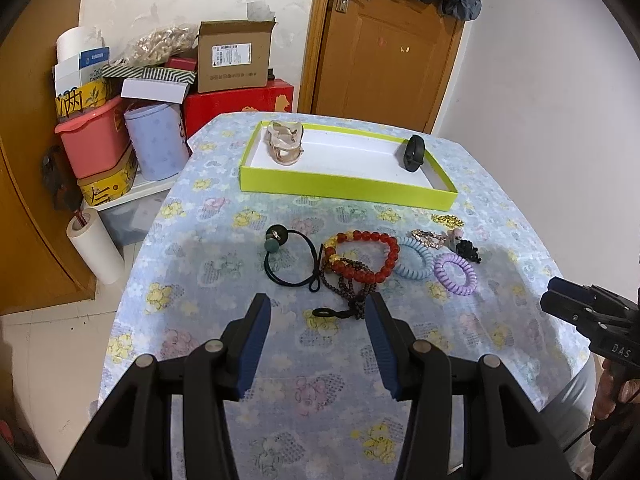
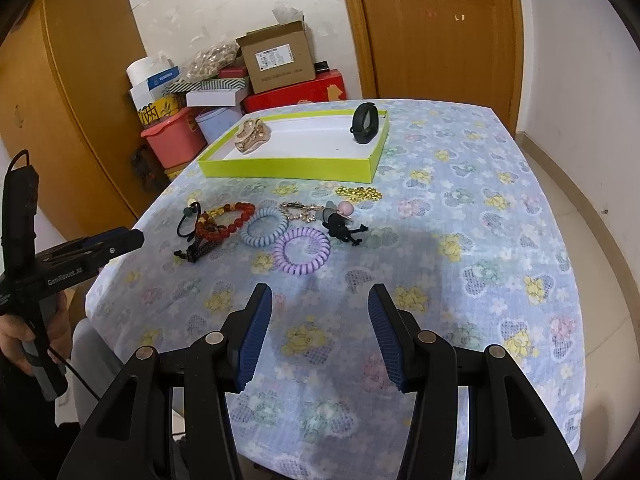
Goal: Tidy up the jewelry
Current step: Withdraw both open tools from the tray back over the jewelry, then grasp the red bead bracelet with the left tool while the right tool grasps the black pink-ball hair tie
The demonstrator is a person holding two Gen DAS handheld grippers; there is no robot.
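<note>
Left hand-held gripper [image 1: 316, 304] w/ jaws apart, nothing between the blue pads, hovering over the worktop [image 1: 500, 352] near the dark bead string [image 1: 352, 280]. Right hand-held gripper [image 2: 320, 294] likewise apart, empty, above the floral cloth short of the purple coil tie [image 2: 302, 250]. Seen side-on from the left cam, right one's fingers overlap, so gap unreadable there; "DAS" legible on its body, rest cut off by frame edge. On the left one's side, seen from the right cam, white lettering reads approx "GenRobot.AI", small & blurry. Holding hand [image 2: 16, 332] only partly in frame.

Jewelry lying loose mid-worktop, in a row: black hair tie w/ beads [image 1: 288, 258], red bead bracelet [image 1: 370, 254] overlapping the dark bead string, blue coil tie [image 1: 416, 258], purple coil tie, rhinestone clip [image 2: 298, 210], black charm piece [image 2: 344, 228] w/ a pinkish bit, detail too small to tell, gold bead chain [image 2: 358, 193]. Lime-green tray [image 1: 344, 190] beyond them, holding a beige claw clip [image 1: 286, 142] at the left end, a black band [image 1: 412, 153] at the right.

Cardboard box [image 1: 234, 58] behind carries a printed label, text too small. Yellow tin [image 1: 80, 100] shows Chinese characters, partly hidden.
</note>
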